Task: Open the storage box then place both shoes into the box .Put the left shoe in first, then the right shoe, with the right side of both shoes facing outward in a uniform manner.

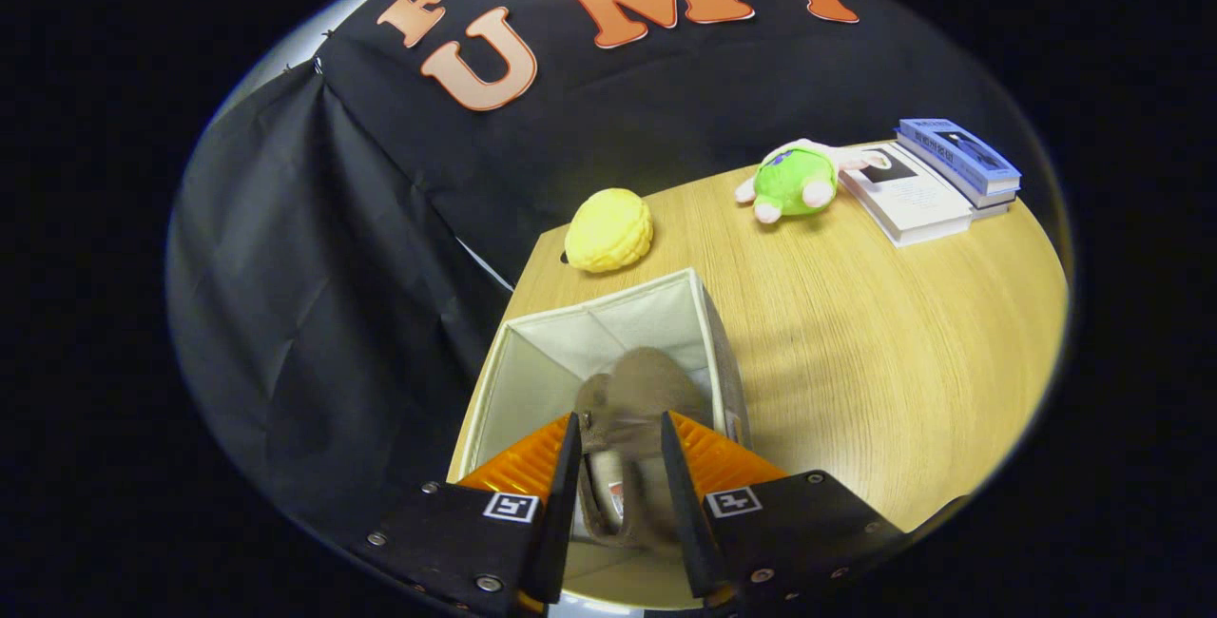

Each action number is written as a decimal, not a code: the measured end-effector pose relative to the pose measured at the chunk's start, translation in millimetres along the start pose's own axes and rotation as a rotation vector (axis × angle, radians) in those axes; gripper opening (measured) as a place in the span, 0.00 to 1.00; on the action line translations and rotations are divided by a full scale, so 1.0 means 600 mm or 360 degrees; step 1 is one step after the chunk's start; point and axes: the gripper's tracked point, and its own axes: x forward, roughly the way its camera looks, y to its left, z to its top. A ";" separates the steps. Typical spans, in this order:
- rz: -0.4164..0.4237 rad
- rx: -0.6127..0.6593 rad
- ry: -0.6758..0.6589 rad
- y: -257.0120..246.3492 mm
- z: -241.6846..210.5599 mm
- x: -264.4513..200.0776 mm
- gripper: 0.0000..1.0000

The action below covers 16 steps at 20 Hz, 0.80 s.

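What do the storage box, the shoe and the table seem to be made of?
Storage box: probably fabric over stiff panels; pale matte walls with folded seams. Shoe, held between the fingers of the hand-held gripper above the box: soft brownish material, perhaps suede or cloth; it looks dull, not glossy. Table: wood or wood-look laminate; light grain lines, a slight sheen.

Lighting: even, moderately bright, from overhead. Table (856, 333): warm sheen, pale glare near the box (608, 352); soft short shadows under the yellow toy (608, 230), green plush (794, 183) and books (936, 183). Wall cloth: dim, folds barely lit. Shoe (632, 409) between the gripper (618, 433) fingers: motion-blurred, soft. Distortion: strong fisheye bending at the rim; table edge curves.
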 end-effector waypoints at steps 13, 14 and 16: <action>0.0125 -0.0242 -0.0520 -0.070 0.104 -0.160 0.82; 0.0144 -0.0234 -0.0564 -0.078 0.112 -0.172 0.83; 0.0137 -0.0235 -0.0650 -0.105 0.126 -0.200 0.85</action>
